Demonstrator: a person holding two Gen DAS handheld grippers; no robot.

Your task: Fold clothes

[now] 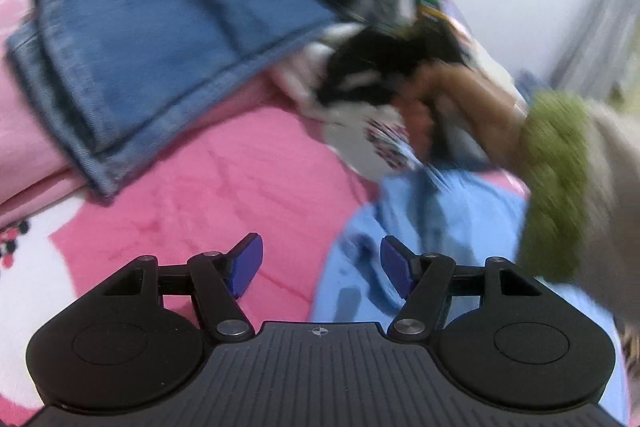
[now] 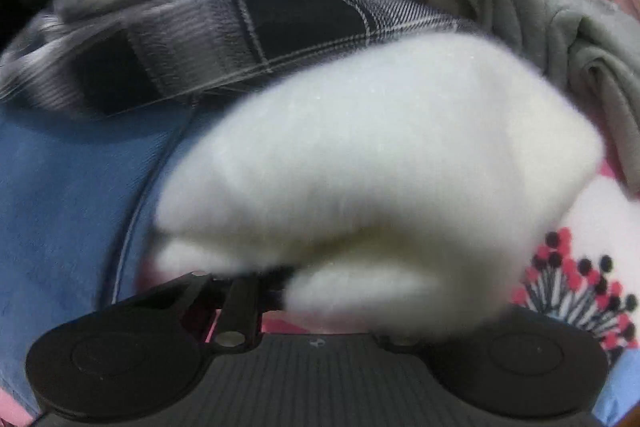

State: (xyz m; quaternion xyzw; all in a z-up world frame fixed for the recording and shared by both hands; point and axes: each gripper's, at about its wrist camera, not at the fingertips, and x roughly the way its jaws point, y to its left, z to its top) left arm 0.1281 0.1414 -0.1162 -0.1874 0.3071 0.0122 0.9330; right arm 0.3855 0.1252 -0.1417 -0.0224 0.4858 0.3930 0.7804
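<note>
Meanwhile the left gripper (image 1: 321,264) hovers with fingers apart over a light blue garment (image 1: 448,227), while the right gripper (image 2: 320,301) is clamped on a fluffy white garment (image 2: 380,155) beside the jeans (image 1: 160,39).

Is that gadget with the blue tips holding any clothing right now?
No, the left gripper has its blue pads spread apart with nothing between them, above the pink bedspread.

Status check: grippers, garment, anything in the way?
Left gripper open, empty. Right gripper shut on white garment. Jeans and plaid shirt piled ahead.
</note>
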